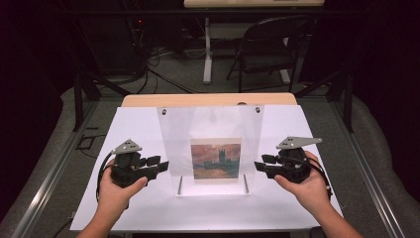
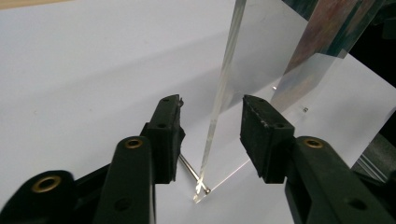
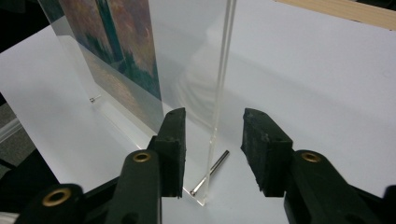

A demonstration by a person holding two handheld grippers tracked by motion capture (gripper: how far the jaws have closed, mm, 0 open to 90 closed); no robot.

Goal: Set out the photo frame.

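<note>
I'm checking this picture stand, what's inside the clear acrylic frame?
Inside the clear acrylic frame sits a painting print of towers under a reddish sky. Metal pins cross its base. The print's back is hidden.

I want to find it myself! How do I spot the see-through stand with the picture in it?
Look at the white sheet on the table. In its middle, between the two black grippers, stands a tall clear plastic frame. It alone is see-through, with a small orange and blue painting low inside it.

Each black gripper [image 1: 163,166] [image 1: 257,166] carries a grey triangular plate (three small holes), brass-ringed jaw pivots and a trailing black cable.
</note>
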